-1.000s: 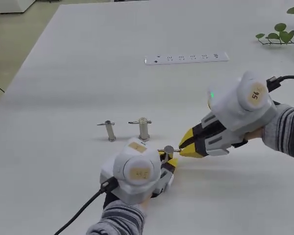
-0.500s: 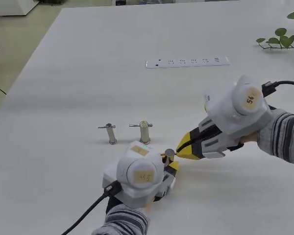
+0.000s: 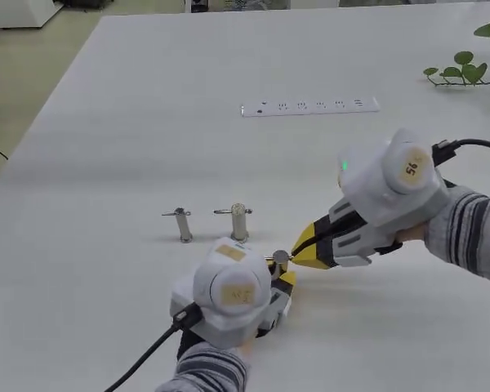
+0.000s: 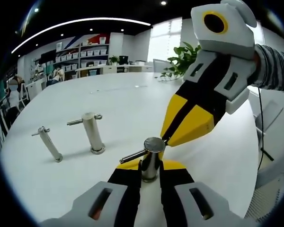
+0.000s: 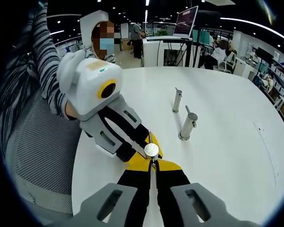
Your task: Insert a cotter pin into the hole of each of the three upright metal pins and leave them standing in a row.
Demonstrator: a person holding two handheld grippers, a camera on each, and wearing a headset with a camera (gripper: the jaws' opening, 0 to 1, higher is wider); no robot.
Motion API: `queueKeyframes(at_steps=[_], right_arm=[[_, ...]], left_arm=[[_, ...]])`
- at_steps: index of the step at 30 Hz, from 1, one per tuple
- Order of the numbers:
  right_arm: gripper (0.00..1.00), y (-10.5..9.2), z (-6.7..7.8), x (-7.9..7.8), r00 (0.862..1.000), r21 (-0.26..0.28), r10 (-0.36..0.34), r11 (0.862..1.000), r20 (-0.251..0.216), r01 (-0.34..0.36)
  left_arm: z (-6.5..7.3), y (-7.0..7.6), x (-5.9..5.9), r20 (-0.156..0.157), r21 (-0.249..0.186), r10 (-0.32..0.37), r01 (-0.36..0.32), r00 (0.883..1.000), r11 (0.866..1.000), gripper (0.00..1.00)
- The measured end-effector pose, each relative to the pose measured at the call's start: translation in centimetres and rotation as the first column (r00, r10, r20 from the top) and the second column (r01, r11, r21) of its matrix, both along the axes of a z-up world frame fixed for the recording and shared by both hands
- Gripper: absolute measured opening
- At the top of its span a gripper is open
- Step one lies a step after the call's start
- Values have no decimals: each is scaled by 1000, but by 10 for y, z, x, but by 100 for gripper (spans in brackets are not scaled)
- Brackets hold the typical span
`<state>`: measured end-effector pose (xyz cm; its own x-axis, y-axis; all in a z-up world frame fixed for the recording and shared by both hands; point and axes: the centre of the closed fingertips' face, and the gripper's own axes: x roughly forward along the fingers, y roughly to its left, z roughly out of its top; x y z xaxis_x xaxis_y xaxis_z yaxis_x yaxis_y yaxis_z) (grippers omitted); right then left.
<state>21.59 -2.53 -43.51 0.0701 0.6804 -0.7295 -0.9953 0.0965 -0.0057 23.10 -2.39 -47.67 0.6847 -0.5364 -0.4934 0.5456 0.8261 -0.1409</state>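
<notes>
- Since 1.0 s ago: right gripper (image 3: 294, 254) has closed in; its tips now touch the held metal pin's (image 4: 151, 161) head.
- Left gripper (image 4: 150, 166), near the table's (image 3: 147, 122) near edge: jaws clamped on that pin's shaft, pin upright.
- Right jaws pinched together on the cotter pin (image 4: 132, 155), which passes through the head.
- Just beyond: middle pin (image 3: 239, 222) and end pin (image 3: 184, 224), upright, each cottered.
- Toward the far edge: power strip (image 3: 310, 107).

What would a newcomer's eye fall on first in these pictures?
The two yellow-tipped grippers meeting tip to tip: the left gripper clamps an upright pin, and the right gripper holds a cotter pin pushed through its top. Just beyond, to the left, two more pins stand with cotter pins already in.
</notes>
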Motion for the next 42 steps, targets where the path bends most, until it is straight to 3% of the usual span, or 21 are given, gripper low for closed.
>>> queueKeyframes(at_steps=[3,5,12,18,28,31,42], right_arm=[[0,-1,-3,2,1000,-15,-4,1000,15,4],[6,-2,-5,3,1000,-28,-13,1000,20,13],[13,2,-4,2,1000,-21,-29,999,0,29],[14,11,-5,-1,1000,-15,-27,1000,-4,27],[13,22,-15,1,1000,-30,-26,999,-7,26],[12,22,-16,2,1000,-36,-26,999,-11,25],[9,22,-16,3,998,-19,-47,999,-30,46]], left_arm=[[-3,2,-1,-23,3,5,-5,1000,1000,12],[-5,3,-4,-27,14,-4,4,1000,1000,17],[-1,3,-9,-26,7,-44,44,999,999,33],[10,5,-14,-2,8,-75,75,997,997,45],[18,11,-22,12,17,-103,102,995,995,55],[23,12,-24,7,-2,-108,108,994,994,59],[39,21,-29,39,-25,-127,128,991,991,75]])
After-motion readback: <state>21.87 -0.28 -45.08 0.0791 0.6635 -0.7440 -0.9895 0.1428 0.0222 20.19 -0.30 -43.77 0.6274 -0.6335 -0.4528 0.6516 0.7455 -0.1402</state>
